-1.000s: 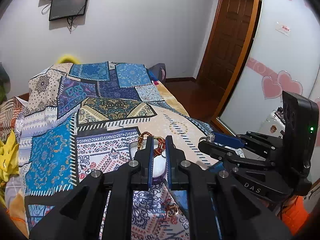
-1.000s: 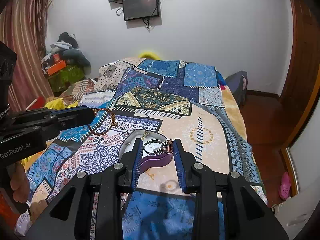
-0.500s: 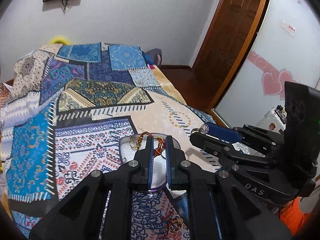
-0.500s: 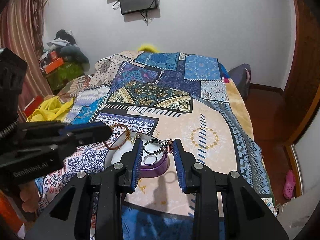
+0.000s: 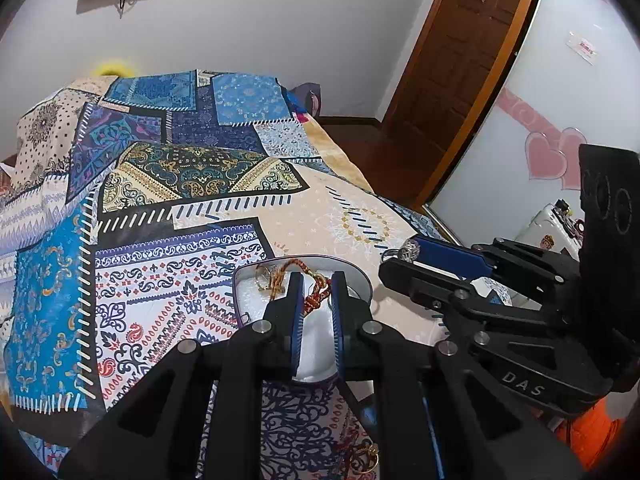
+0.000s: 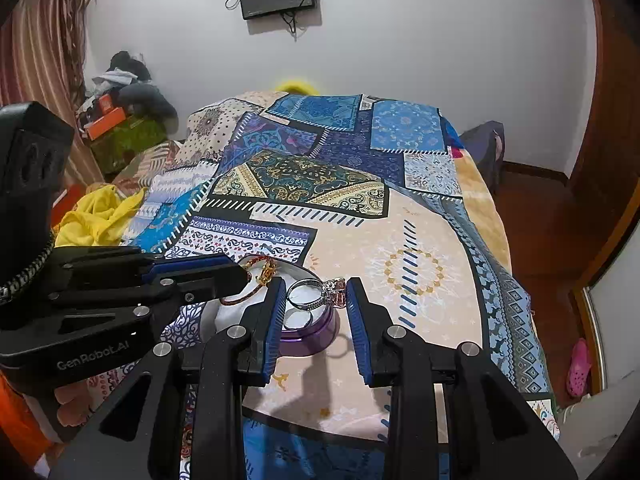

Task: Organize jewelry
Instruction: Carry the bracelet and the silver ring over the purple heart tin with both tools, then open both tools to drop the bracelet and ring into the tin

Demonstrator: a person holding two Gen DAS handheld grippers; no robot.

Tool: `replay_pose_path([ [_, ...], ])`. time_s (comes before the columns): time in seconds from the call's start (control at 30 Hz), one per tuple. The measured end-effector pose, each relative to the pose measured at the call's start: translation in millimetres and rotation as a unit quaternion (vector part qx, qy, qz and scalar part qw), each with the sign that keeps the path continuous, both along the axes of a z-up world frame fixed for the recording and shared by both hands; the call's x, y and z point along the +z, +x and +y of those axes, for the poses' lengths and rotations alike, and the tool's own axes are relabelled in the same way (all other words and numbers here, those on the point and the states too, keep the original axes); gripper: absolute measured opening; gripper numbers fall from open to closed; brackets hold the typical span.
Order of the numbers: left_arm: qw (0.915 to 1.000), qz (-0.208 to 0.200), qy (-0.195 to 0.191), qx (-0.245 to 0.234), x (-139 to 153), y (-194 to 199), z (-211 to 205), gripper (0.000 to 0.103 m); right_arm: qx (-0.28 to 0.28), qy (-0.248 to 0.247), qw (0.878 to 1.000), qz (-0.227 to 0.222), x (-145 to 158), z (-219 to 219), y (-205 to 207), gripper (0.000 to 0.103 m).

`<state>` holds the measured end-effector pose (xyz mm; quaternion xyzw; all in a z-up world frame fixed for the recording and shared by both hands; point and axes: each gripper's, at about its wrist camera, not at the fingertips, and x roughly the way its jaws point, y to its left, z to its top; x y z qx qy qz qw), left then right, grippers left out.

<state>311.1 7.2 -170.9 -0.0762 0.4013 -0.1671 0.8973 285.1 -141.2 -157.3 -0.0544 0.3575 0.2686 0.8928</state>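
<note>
A purple jewelry box with a white lining sits on the patterned bedspread; it also shows in the right wrist view. My left gripper is shut on a red and gold beaded bracelet and holds it over the box. My right gripper is shut on a silver ring with a pink stone, just above the box's right edge. The ring and the right gripper's fingertips show in the left wrist view. The bracelet hangs from the left gripper in the right wrist view.
The patchwork bedspread covers the bed. More jewelry lies on it near the front edge. A yellow cloth lies at the left. A wooden door and floor are at the right.
Both grippers have moved forward and down toward the purple box. The bracelet now hangs over the box's white lining, and the ring is closer above the box.
</note>
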Motion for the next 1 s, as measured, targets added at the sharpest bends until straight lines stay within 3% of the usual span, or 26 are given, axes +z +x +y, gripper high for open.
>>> replay_pose_path([
  [0.2,1.0,0.003,0.002,0.0,0.1,-3.3,4.0,0.013,0.001,-0.004,1.0,0.001,-1.4,4.3,1.5,0.028],
  [0.37,1.0,0.0,-0.005,0.003,1.8,-5.5,9.6,0.024,0.001,-0.007,1.0,0.001,-2.0,6.6,2.8,0.028],
  [0.67,0.9976,-0.003,0.055,0.043,-2.0,-11.1,23.0,0.024,0.021,-0.017,1.0,0.006,-5.9,21.9,0.9,0.028],
  [1.0,0.996,0.016,0.055,0.069,-13.1,-14.4,46.1,0.024,0.047,-0.033,0.998,0.023,-16.5,43.4,3.1,0.028],
])
